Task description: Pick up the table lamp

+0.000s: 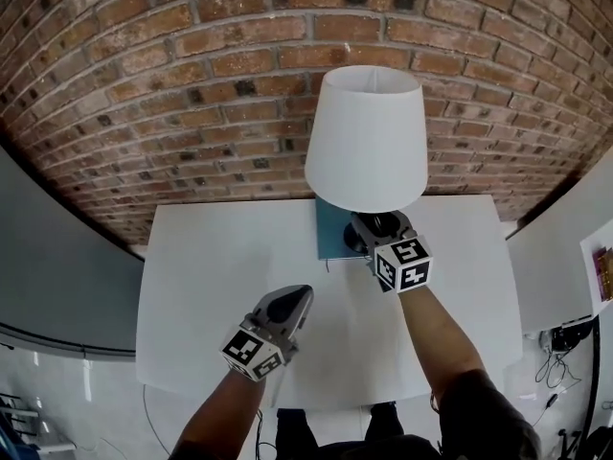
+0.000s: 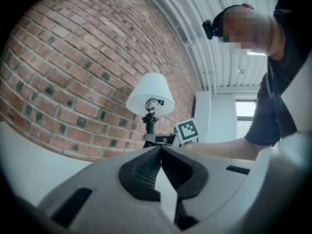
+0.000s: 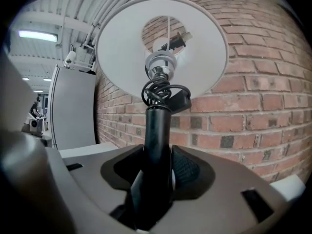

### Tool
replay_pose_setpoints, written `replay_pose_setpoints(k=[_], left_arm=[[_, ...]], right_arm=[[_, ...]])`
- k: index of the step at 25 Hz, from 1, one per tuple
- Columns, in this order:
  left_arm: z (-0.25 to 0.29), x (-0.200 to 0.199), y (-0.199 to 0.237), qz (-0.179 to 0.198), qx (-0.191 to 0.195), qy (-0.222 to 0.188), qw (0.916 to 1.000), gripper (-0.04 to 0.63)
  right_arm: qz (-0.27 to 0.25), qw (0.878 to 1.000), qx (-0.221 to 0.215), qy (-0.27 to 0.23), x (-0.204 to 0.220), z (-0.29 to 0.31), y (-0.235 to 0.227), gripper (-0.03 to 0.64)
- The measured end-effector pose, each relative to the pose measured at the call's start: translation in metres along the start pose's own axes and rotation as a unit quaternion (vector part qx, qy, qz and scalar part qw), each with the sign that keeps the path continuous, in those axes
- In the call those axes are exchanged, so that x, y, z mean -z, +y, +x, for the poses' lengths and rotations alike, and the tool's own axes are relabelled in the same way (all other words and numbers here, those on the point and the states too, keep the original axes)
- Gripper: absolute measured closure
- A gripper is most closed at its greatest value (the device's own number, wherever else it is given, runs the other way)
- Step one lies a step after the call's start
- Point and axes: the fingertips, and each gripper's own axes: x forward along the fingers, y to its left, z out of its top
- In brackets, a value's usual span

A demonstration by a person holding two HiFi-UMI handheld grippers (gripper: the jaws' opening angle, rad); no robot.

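Grey and nearest the person, the left gripper (image 1: 292,300) hangs over the near half of the white table (image 1: 211,286). Its jaws are closed tip to tip with nothing between them. It points toward the far right, where the lamp (image 1: 365,137) is, well beyond it.

Farther in, the right gripper (image 1: 375,226) is the one at the lamp. Its jaws are clamped low on the black stem (image 3: 157,130), one pad on each side. The stem runs upright, so the lamp's long axis rises straight out of the grip. The white shade (image 3: 122,52) is directly above, and a coil of black cord (image 3: 161,89) is wound just under the bulb socket. With that weight high above the hold, a lift probably calls for keeping the stem vertical.

The lamp is over the far middle of the table, above a flat blue-green thing, perhaps a book (image 1: 329,230), at the far edge. Whether the base touches it cannot be told, as the shade and gripper cover it. Nothing else on the table crowds the lamp. Behind it, a red brick wall (image 1: 192,84) stands close to the shade, which leaves little room on the far side.
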Motion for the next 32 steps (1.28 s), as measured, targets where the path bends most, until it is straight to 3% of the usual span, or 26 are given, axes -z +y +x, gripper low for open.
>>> replay_pose_setpoints(k=[8,20,32], left_arm=[[0.01,-0.055,-0.022,0.014,0.003,-0.009,0.9999,0.591],[0.027,-0.176,-0.042,0.059,-0.001,-0.036,0.9976,0.591],[0.042,-0.256,-0.048,0.085,-0.005,-0.043,0.9954,0.591]], right_arm=[[-0.003,1.0,-0.004,-0.021,-0.084,-0.036,-0.007,0.442],[-0.006,0.999,-0.007,-0.045,-0.209,-0.074,-0.021,0.442],[-0.012,0.998,0.002,-0.057,-0.286,-0.09,-0.042,0.442]])
